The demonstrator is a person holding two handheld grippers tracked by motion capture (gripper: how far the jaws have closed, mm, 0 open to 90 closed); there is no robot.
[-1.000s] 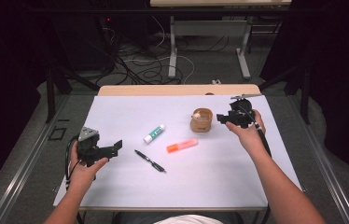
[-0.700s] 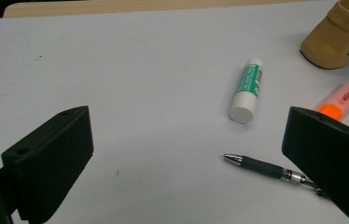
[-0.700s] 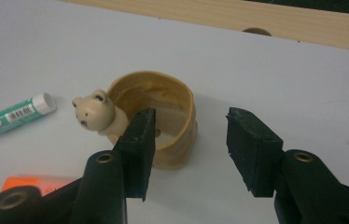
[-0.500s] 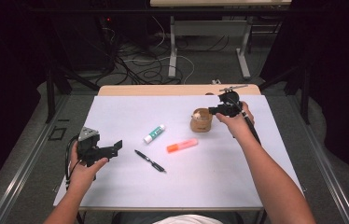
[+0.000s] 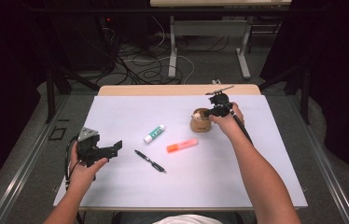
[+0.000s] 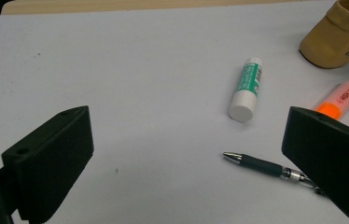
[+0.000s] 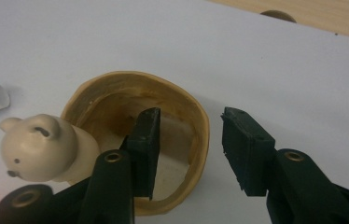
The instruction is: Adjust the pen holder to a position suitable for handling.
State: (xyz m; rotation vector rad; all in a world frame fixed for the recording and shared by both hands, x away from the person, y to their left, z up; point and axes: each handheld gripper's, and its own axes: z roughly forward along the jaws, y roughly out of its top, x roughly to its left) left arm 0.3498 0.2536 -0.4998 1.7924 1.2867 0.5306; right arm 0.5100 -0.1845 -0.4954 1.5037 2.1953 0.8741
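A tan soft cup [image 5: 200,125] stands at the back right of the white sheet, with a small cream bear figure [image 7: 39,147] on its rim. My right gripper [image 5: 208,112] is open and straddles the cup's rim [image 7: 199,140]: one jaw is inside the cup and the other outside. A green-and-white glue stick [image 5: 154,133], an orange highlighter [image 5: 182,145] and a black pen [image 5: 150,160] lie mid-table. My left gripper [image 5: 115,146] is open and holds nothing, near the sheet's left edge, facing the pen [image 6: 266,165] and glue stick [image 6: 246,88].
The white sheet [image 5: 126,112] covers a wooden table whose far edge [image 5: 163,88] shows bare. Beyond it are cables on the floor [image 5: 144,65] and the legs of another table [image 5: 245,51]. A metal rail [image 5: 18,168] runs along the left.
My right gripper has moved left and down from beside the cup onto its rim. The left gripper and the items on the sheet have stayed put.
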